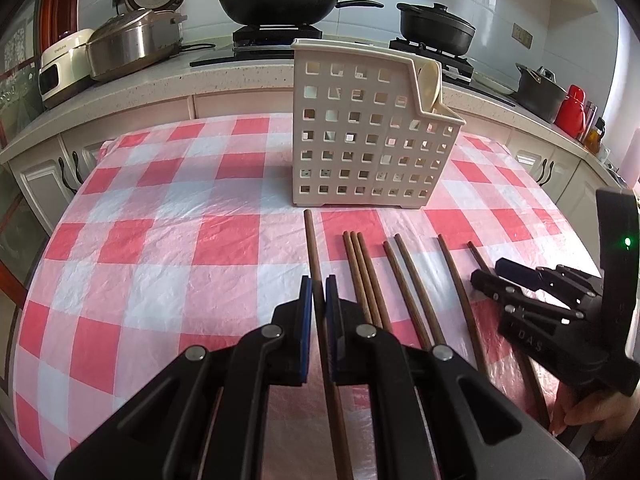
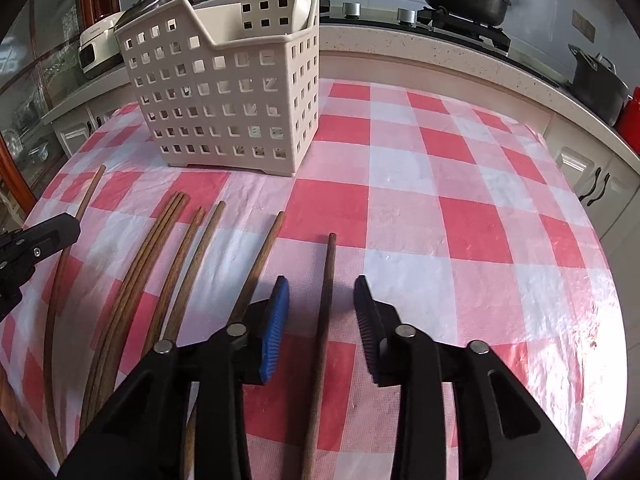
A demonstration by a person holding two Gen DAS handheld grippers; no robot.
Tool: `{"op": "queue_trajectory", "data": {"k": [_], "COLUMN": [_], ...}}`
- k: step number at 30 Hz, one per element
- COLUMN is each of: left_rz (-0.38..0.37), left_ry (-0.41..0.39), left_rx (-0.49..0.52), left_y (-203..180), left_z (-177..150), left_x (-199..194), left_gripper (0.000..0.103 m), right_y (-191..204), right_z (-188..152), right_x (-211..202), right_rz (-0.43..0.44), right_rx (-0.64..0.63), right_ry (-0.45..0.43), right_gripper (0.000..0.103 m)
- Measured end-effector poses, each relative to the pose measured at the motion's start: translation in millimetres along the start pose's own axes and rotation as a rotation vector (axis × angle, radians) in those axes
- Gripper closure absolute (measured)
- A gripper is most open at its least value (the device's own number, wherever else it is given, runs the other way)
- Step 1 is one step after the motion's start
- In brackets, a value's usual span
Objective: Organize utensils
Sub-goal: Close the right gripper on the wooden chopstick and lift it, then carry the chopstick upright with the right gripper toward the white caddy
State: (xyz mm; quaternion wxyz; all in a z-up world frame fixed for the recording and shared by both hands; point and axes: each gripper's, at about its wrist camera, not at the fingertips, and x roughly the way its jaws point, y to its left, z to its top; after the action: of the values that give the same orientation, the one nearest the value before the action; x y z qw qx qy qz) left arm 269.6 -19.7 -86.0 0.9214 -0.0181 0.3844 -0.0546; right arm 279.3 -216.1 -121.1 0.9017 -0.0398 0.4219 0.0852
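Note:
Several brown wooden chopsticks (image 1: 368,272) lie side by side on the checked tablecloth in front of a white perforated utensil basket (image 1: 360,152). A white spoon (image 1: 430,84) stands in that basket. My left gripper (image 1: 319,284) is shut on the leftmost chopstick (image 1: 312,240), which lies low over the cloth. My right gripper (image 2: 322,284) is open, its jaws on either side of the rightmost chopstick (image 2: 330,264) without touching it. In the right wrist view the basket (image 2: 224,100) stands at the far left, and the left gripper (image 2: 40,236) shows at the left edge.
Behind the table runs a counter with a wok (image 1: 280,8), a lidded black pot (image 1: 436,28), rice cookers (image 1: 132,40) and a red flask (image 1: 572,110). Bare tablecloth (image 2: 460,220) stretches right of the chopsticks. A hand (image 1: 580,416) holds the right gripper's handle.

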Motion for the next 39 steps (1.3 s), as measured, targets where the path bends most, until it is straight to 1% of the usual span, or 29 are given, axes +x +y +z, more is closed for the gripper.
{"op": "queue_trajectory", "data": {"k": [1, 2, 5, 8, 14, 18, 25, 32, 39], "left_rz": [0.0, 0.001, 0.0, -0.002, -0.006, -0.006, -0.006, -0.005, -0.006], "left_ry": [-0.001, -0.003, -0.007, -0.014, -0.042, -0.073, -0.116, -0.193, -0.252], "left_rx": [0.0, 0.001, -0.003, -0.002, 0.001, 0.003, 0.004, 0.007, 0.018], "left_y": [0.2, 0.7, 1.5, 1.3, -2.1, -3.1, -3.0, -2.5, -6.3], "left_z": [-0.1, -0.1, 0.3, 1.0, 3.6, 5.9, 8.5, 11.6, 11.6], "left_x": [-0.5, -1.0, -3.1, -6.0, -17.5, -29.1, -47.7, -75.8, -101.3], "left_gripper": [0.096, 0.096, 0.096, 0.096, 0.097, 0.097, 0.097, 0.097, 0.097], "right_y": [-1.3, -2.8, -8.5, -16.3, -20.3, -17.7, -16.5, -12.5, -4.8], "right_z": [0.7, 0.8, -0.2, -0.1, 11.3, 16.0, 18.6, 15.0, 10.4], "right_x": [-0.3, -0.7, -3.0, -11.3, -48.7, -72.5, -106.1, -132.6, -161.8], "right_rz": [-0.003, -0.008, 0.004, 0.03, 0.082, 0.102, 0.12, 0.129, 0.127], "right_rx": [0.003, 0.005, 0.018, 0.055, 0.091, 0.094, 0.113, 0.101, 0.08], "right_ry": [0.008, 0.014, 0.02, 0.001, -0.105, -0.179, -0.28, -0.347, -0.417], "right_gripper": [0.088, 0.096, 0.097, 0.097, 0.097, 0.097, 0.097, 0.097, 0.097]}}
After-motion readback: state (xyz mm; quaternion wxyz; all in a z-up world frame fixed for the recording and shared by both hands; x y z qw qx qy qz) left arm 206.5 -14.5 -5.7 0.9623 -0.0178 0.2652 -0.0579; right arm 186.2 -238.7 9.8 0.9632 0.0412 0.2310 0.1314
